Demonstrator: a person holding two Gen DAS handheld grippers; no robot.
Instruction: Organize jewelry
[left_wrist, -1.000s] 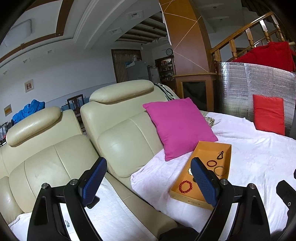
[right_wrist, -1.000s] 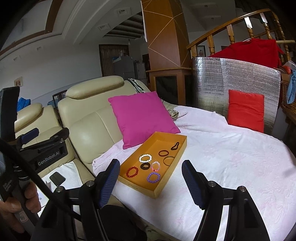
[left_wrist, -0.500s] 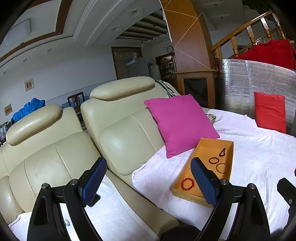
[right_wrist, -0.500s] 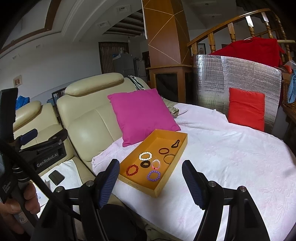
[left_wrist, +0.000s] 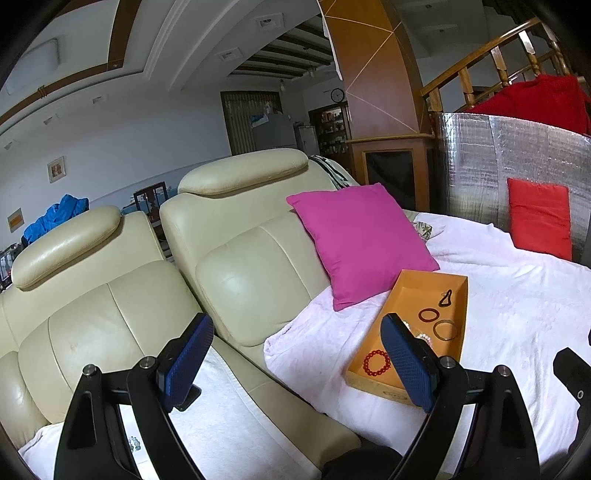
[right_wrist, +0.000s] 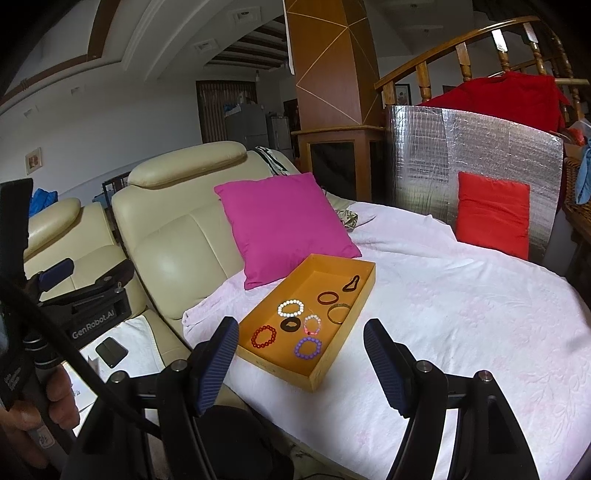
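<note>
- I see an orange tray (right_wrist: 334, 354) on a white bedspread (right_wrist: 461, 295) with a faint pale-pink floral pattern.
- In the tray I count a red bead bracelet (right_wrist: 263, 336), a white bead bracelet (right_wrist: 290, 308), a purple bead bracelet (right_wrist: 307, 347), a pink-and-white one (right_wrist: 312, 324), a dark red ring (right_wrist: 328, 297), a gold bangle (right_wrist: 338, 313) and a black loop (right_wrist: 351, 283).
- The pillow (right_wrist: 284, 225) is magenta, the small cushion (right_wrist: 493, 216) red.
- The sofa (left_wrist: 236, 266) is cream leather.
- My tool pads (right_wrist: 218, 365) are dark blue, textured, on black frames.
- The panel (right_wrist: 472, 155) is silver with a grid pattern.
</note>
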